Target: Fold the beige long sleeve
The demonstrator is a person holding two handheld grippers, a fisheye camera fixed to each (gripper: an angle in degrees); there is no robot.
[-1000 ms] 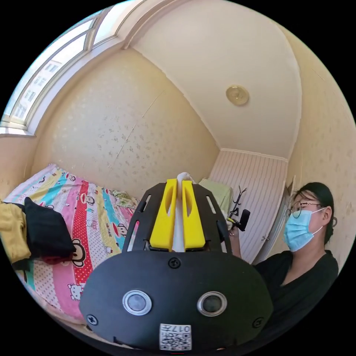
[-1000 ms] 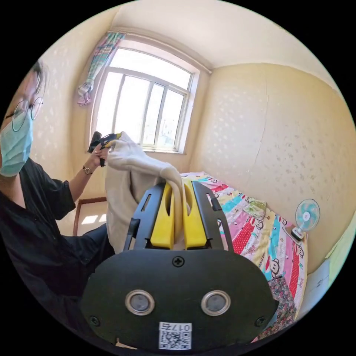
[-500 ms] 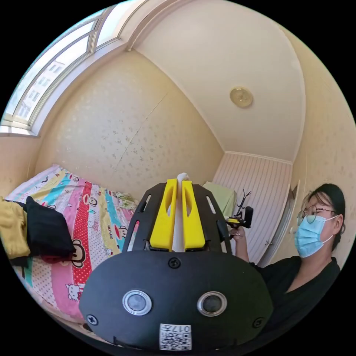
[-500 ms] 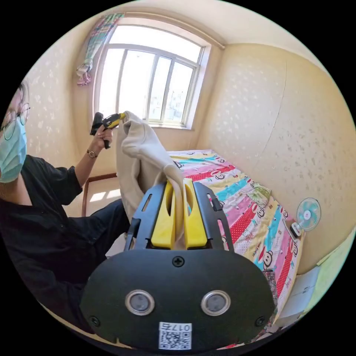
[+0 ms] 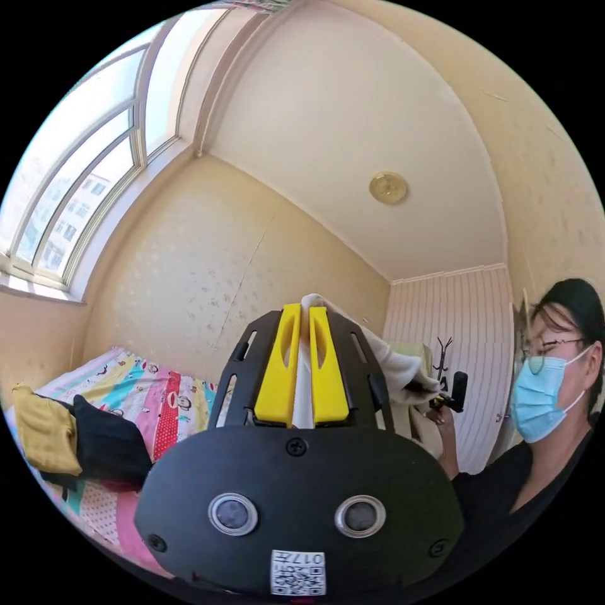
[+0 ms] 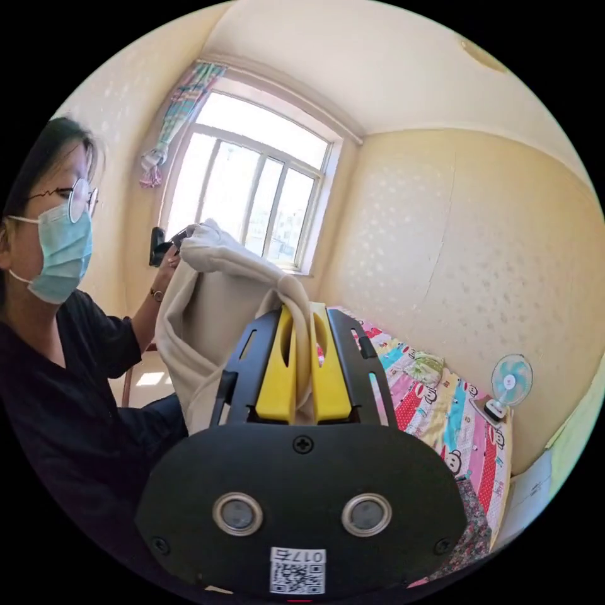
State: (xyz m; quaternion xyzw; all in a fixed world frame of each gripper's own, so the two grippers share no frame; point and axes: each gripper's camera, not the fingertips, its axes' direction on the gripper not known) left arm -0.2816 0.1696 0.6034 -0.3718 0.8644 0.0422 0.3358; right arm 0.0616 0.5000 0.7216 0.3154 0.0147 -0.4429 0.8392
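Hand-held grippers (image 6: 302, 309) closer together now; beige long sleeve (image 6: 214, 302) slacker between.

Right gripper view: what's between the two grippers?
The beige long sleeve spans it, held in the air: one end is pinched in the right gripper, the other runs to the left gripper by the window, and the body hangs below.

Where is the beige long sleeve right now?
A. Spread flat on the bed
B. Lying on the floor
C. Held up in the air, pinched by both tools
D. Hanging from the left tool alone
C: the right tool and the left tool each have both yellow jaws closed on the beige long sleeve, which hangs between them above the bed.
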